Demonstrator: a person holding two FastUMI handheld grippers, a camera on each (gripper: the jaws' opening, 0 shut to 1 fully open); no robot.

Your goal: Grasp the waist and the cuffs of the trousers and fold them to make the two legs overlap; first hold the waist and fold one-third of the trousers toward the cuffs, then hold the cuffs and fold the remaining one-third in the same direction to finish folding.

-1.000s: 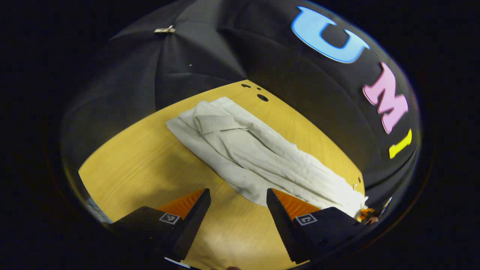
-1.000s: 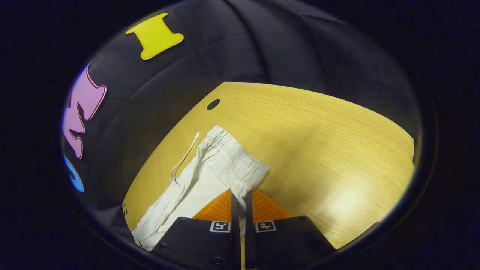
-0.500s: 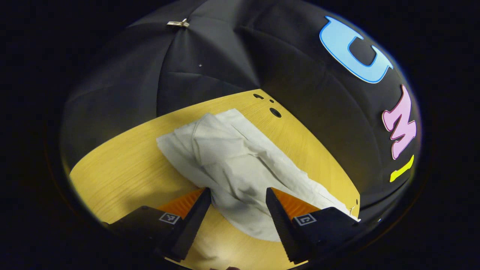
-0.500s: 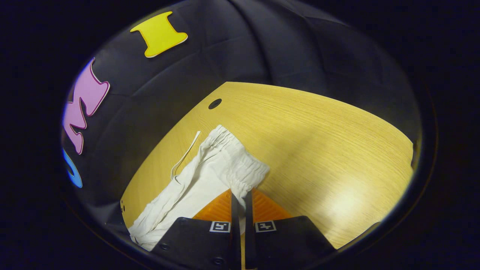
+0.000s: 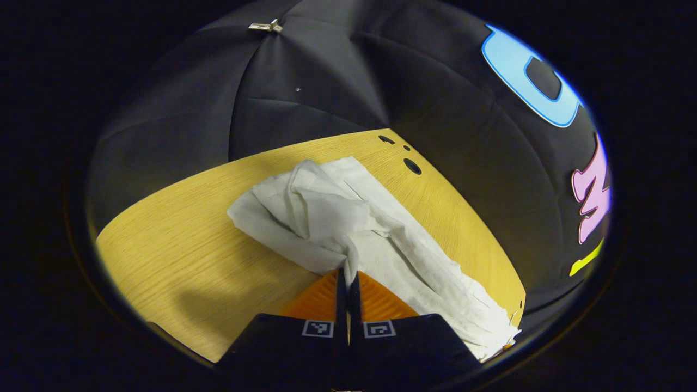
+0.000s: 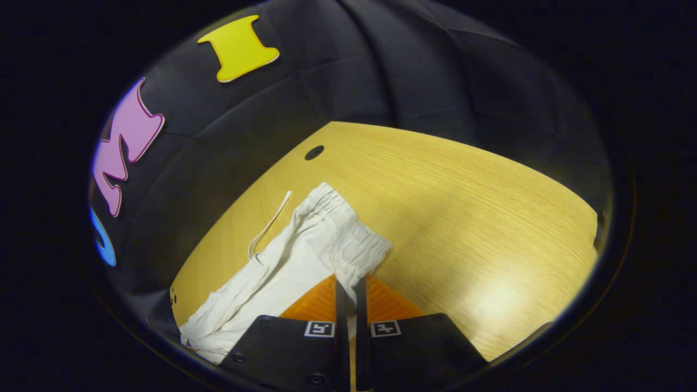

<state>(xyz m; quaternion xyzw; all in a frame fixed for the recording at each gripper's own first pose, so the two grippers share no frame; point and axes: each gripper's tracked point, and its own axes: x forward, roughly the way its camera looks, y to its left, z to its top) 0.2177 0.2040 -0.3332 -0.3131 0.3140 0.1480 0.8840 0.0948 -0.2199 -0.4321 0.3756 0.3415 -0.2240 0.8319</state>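
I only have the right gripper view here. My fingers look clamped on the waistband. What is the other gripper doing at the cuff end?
Observer: In the left gripper view, the left gripper is closed on a bunched edge of the trousers near the cuffs.
Operator: Are the legs lying flat there?
Observer: No, the cloth at that end is rumpled and puckers up toward the left gripper's fingers.
Operator: Anything on the table near that end?
Observer: The wooden table has small dark holes just past the cuffs; otherwise I see nothing.
Operator: And my side?
Observer: The right gripper pinches the elastic waistband, and a drawstring trails on the table beside it.
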